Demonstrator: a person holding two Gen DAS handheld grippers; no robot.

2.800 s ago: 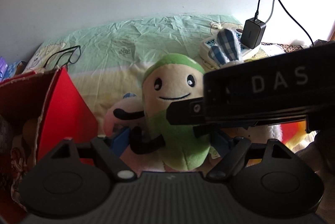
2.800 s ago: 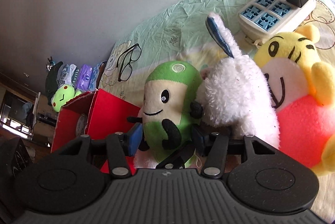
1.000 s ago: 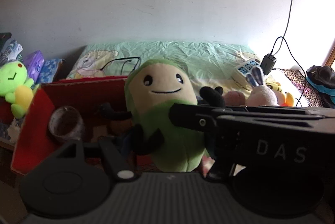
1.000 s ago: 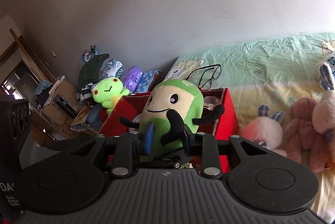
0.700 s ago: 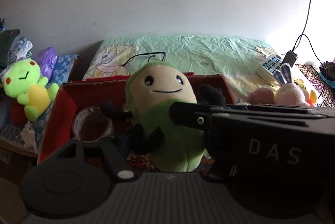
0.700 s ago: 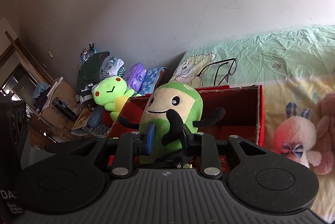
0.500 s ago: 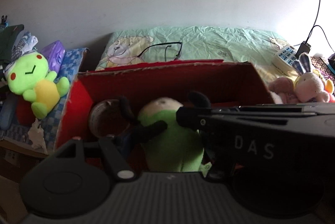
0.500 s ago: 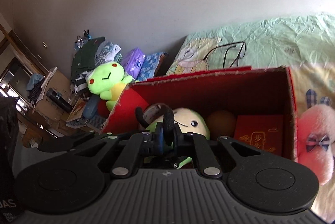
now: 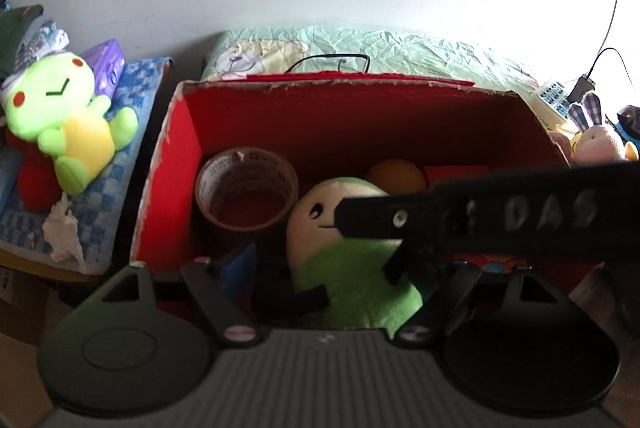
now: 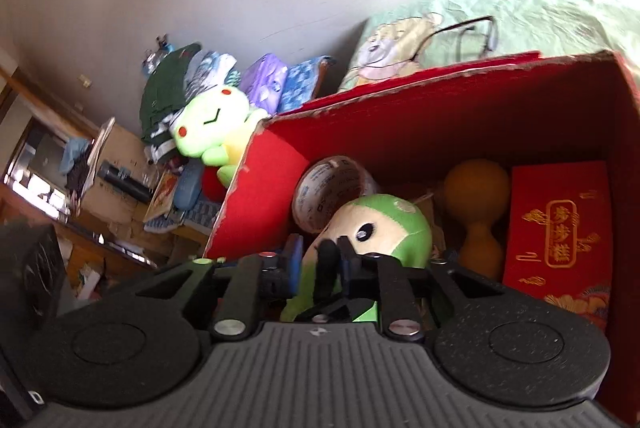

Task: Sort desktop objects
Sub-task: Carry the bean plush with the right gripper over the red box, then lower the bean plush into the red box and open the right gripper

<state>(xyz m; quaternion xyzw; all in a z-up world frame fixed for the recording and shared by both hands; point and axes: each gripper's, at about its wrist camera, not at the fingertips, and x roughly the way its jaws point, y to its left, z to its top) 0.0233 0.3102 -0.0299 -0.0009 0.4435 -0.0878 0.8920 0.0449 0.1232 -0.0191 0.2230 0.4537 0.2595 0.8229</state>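
the jaws of the right gripper (image 10: 318, 266) are pinched on a black arm of the green plush (image 10: 376, 228), which lies tilted inside the red box (image 10: 440, 100), face up toward the far wall. the jaws of the left gripper (image 9: 340, 268) are spread wide, one finger on each side of the plush (image 9: 352, 260), with a gap showing between the blue pad and the toy. the plush sits in the box's near half, just beside the tape roll (image 9: 246, 188) at the left wall. behind it is an orange gourd (image 10: 478, 204), and a red packet (image 10: 560, 224) with gold writing lies against the right wall. glasses (image 9: 332, 62) rest on the bed sheet (image 9: 420, 48) beyond the box's far edge. a lime frog toy (image 9: 66, 120) sits left of the box, and a bunny (image 9: 596, 140) at the right.
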